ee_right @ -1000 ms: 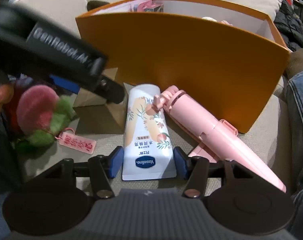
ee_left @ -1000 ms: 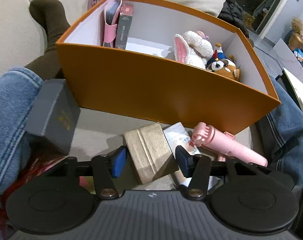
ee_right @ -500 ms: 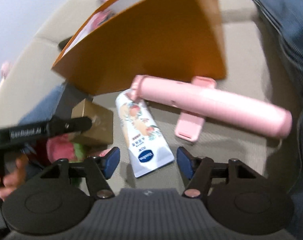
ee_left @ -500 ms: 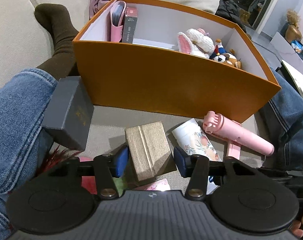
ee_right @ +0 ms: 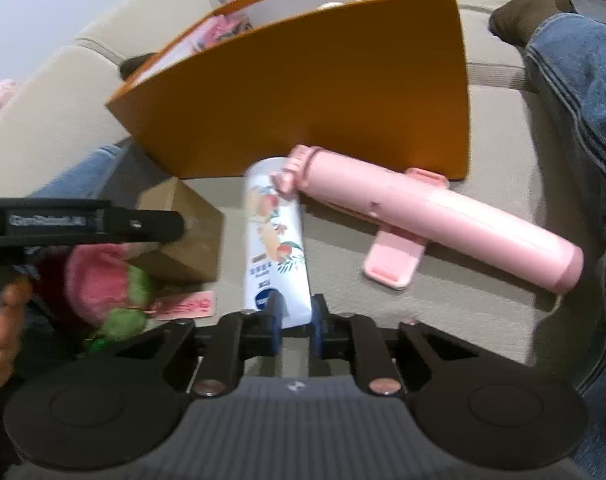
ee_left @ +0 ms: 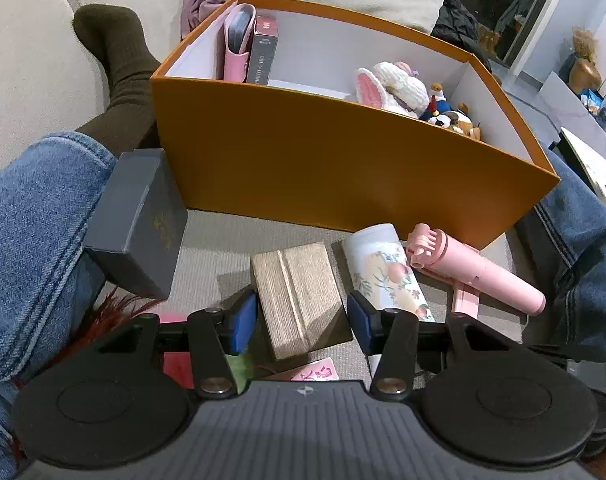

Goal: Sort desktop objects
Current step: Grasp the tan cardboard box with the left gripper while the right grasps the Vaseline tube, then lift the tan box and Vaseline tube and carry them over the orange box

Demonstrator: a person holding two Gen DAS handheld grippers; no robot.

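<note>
My left gripper [ee_left: 301, 322] is open, its blue pads on either side of a tan ribbed box [ee_left: 299, 298] on the beige sofa seat. My right gripper [ee_right: 296, 322] is shut on the flat end of a white Vaseline tube [ee_right: 275, 236], which also shows in the left wrist view [ee_left: 383, 268]. A pink selfie stick [ee_right: 435, 216] lies across the tube's cap end, also in the left wrist view [ee_left: 475, 270]. The orange storage box [ee_left: 343, 160] stands behind, holding a pink case, a dark card box and plush toys [ee_left: 395, 88].
A dark grey box [ee_left: 139, 224] leans on the person's left jeans leg [ee_left: 31, 232]. A pink and green plush peach [ee_right: 103, 280] with a pink tag lies left of the tube. The other jeans leg [ee_right: 583, 80] is at the right.
My right gripper has closed on the tube's flat end after being open around it. My left gripper has drawn back a little from the orange box, still open around the tan box.
</note>
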